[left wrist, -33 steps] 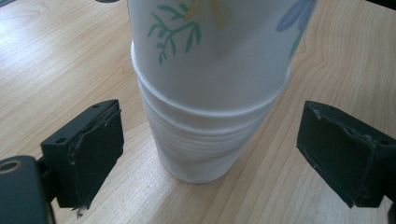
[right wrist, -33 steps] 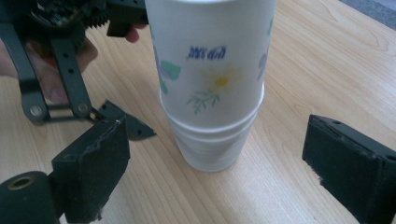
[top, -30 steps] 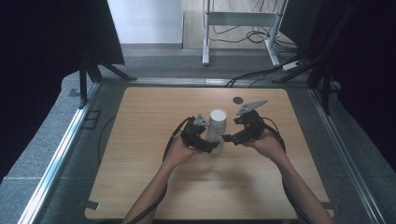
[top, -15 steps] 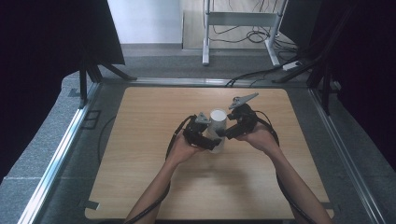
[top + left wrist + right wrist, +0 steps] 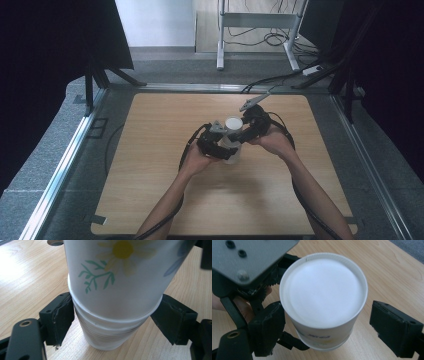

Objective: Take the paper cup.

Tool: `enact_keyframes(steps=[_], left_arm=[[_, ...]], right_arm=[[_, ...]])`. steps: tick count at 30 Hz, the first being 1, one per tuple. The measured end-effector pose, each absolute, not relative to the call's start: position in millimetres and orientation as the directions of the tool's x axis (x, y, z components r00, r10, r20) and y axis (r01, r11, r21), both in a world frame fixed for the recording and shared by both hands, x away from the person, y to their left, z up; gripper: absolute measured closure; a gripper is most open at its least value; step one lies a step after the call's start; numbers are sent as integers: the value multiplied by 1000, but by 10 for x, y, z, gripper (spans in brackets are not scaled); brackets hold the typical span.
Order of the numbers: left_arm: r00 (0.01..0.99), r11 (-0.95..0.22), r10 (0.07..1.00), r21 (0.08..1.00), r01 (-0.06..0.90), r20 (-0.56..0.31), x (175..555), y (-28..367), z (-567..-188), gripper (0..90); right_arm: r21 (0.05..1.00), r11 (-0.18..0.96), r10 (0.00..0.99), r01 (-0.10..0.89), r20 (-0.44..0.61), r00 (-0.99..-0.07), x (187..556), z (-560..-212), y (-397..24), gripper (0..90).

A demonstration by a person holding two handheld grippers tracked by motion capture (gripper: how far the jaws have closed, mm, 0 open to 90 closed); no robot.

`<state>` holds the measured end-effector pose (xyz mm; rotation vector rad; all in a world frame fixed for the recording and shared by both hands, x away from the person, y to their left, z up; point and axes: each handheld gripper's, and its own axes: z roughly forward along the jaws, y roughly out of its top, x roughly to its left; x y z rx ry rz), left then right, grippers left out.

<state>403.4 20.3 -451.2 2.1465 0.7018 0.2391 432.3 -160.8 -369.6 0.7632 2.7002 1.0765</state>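
Note:
A stack of white paper cups (image 5: 232,136) stands upright at the middle of the wooden table (image 5: 150,150). The top cup (image 5: 120,272), printed with a yellow flower and green sprigs, sticks up out of the lower cups (image 5: 110,332). My left gripper (image 5: 226,150) comes in from the left; its jaws have just been closing and both pads (image 5: 61,315) press on the lower cups by their rim. My right gripper (image 5: 243,134) reaches the top cup (image 5: 323,300) from the right. Its jaws have also been closing: the left pad (image 5: 269,325) touches the cup, the right pad stands a little off it.
Cables trail from both grippers across the table toward the person. Black curtains hang at both sides. A metal rail (image 5: 65,165) borders the table at the left, and a white stand's legs (image 5: 255,35) with floor cables are behind it.
The right gripper has moved left to the top cup, which now stands between its jaws. The left hand has stayed at the stack.

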Motion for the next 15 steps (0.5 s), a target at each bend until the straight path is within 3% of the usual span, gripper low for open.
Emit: enact_keyframes(steps=[11,15], left_arm=[[822,-491,566,776,395,-60,4026,197,-4508,200],[823,-492,564,776,394,-60,4026,196,-4508,201]], right_arm=[[675,625,491,392,50,-869,4357,-3549,-1593,152],[669,637,483,383,41,-875,4372,-3494,-1578,196]])
